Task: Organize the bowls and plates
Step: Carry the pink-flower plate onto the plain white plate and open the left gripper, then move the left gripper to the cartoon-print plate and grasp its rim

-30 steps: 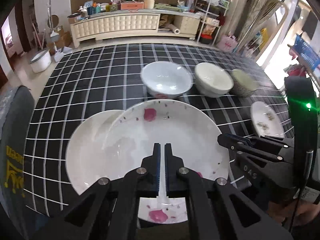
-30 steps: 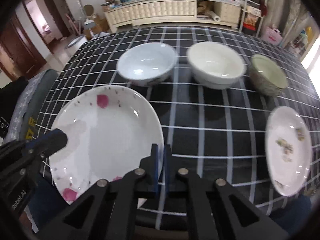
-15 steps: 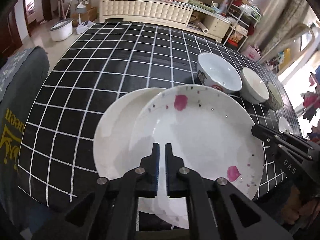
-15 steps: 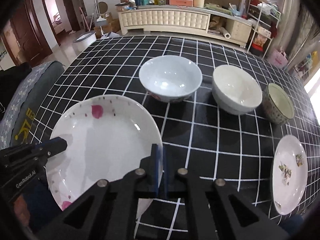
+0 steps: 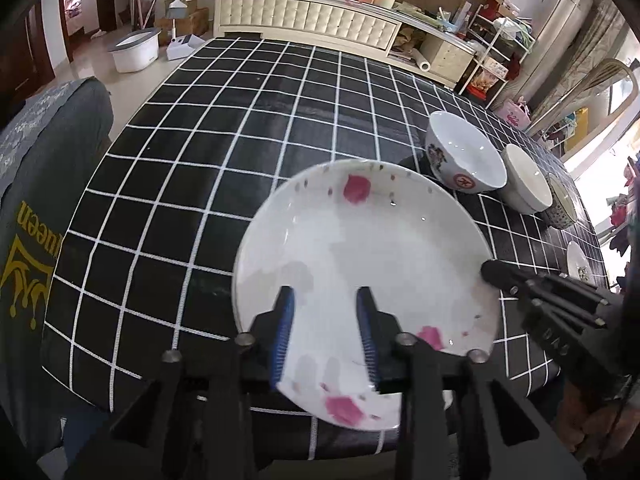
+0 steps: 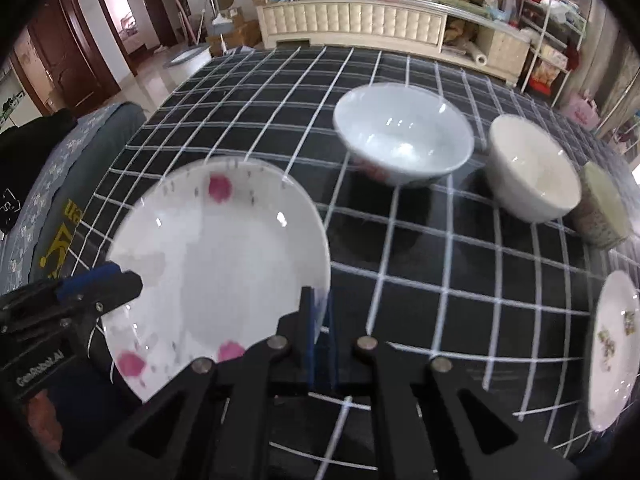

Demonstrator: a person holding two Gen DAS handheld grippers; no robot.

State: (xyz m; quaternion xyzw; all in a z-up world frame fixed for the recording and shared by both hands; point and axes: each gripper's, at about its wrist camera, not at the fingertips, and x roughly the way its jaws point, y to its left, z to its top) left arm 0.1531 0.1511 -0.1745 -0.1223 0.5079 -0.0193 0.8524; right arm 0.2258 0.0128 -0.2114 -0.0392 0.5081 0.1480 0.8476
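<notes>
A white plate with pink petals (image 5: 360, 248) (image 6: 224, 264) lies at the near edge of the black checked table (image 5: 224, 128). My left gripper (image 5: 325, 322) is open, its blue pads spread over the plate's near rim. My right gripper (image 6: 319, 320) is shut on the plate's right rim, and it shows in the left wrist view too (image 5: 540, 292). Behind the plate stand a white bowl with a red emblem (image 5: 464, 160) (image 6: 404, 136), a cream bowl (image 5: 526, 184) (image 6: 532, 168) and a small patterned bowl (image 5: 562, 204) (image 6: 604, 208). A small decorated plate (image 6: 612, 360) lies at the right.
A grey-covered chair (image 5: 40, 200) stands against the table's left side. A cream sideboard (image 5: 304, 20) full of clutter runs along the far wall. The far left stretch of the tablecloth (image 6: 280, 80) is bare.
My left gripper has opened and let go of the petal plate. The plate now covers the plain white plate that showed beside it. The right gripper stays shut on the rim.
</notes>
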